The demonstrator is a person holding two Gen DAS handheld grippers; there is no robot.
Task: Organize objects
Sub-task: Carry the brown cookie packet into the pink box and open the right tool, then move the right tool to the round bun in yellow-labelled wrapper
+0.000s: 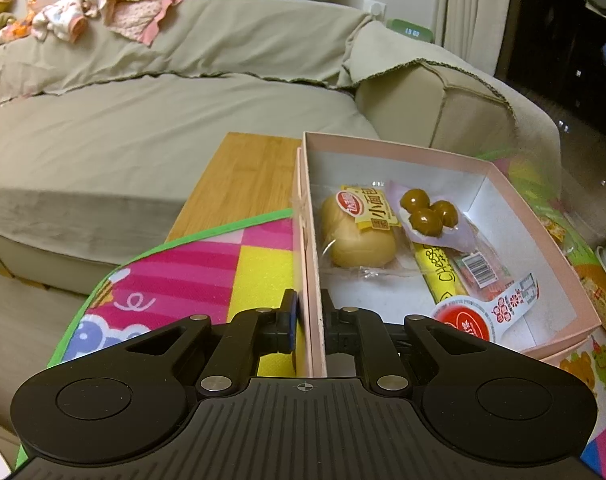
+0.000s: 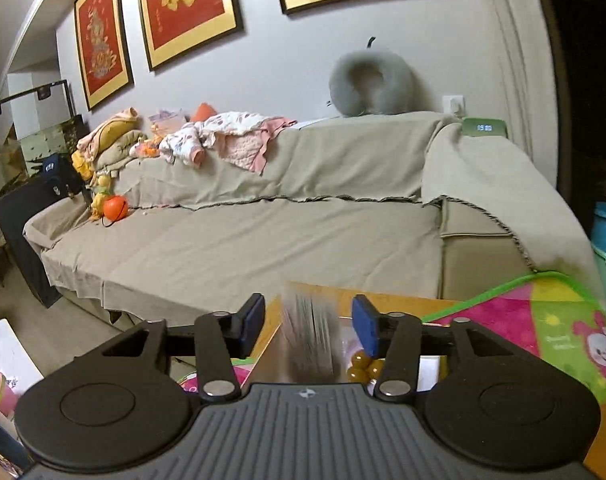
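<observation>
Left wrist view, left gripper (image 1: pixel 308 322) clamped on the near wall of a pink cardboard box (image 1: pixel 503 176) holding wrapped snacks on a colourful mat, right gripper (image 2: pixel 308 326) spread wide around a blurred grey object (image 2: pixel 309 344).

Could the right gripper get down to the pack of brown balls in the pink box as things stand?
Probably yes: the right gripper is open above the pink box, which has no lid. A blurred packet between its jaws partly screens the brown balls.

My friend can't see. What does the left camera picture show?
The left gripper pinches the near wall of a pink box holding a bread roll, chocolate balls and other snacks. It sits on a colourful mat by a beige sofa.
</observation>
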